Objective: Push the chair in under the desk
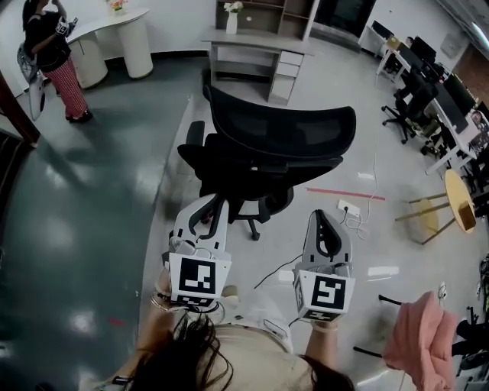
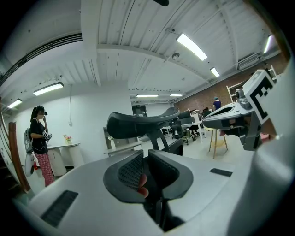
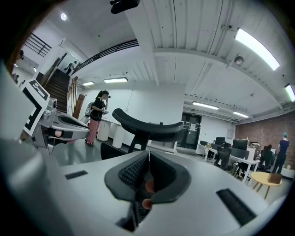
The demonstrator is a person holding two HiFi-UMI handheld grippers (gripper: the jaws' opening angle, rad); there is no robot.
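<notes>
1. Left hand-held gripper and right hand-held gripper: both have their jaws pressed together with nothing pinched. The shells are smooth grey moulding and the pads are black and ribbed.
2. Pink cloth at 4 o'clock, close in. It's soft and crumpled, and not part of the job.
3. Office chair at 12 o'clock, just ahead of both tips, with its back toward the person. It's black, with a mesh backrest, a curved headrest bar, padded armrests and a castor base. The gripper views show a gap to the headrest. From the head view I can't tell whether the left tip touches the chair lower down.
4. Floor: glossy dark grey-green at 9 o'clock, paler at 3 o'clock. It's hard and smooth, so the castors should roll easily. A white power strip with its cable lies at 2 o'clock of the chair base, and could snag a wheel.
5. Wooden stool at 3 o'clock, tipped on its side with its round seat showing.
6. Desk at 12 o'clock, far off. It's grey laminate with a boxy drawer stack, and a white vase stands on its surface.
7. Status: the chair is well apart from the desk, so nothing is pushed in yet. My read is that the whole push is left: contact the backrest, then roll the chair straight toward 12 o'clock.
8. A person stands at 10 o'clock, well clear of that path.
</notes>
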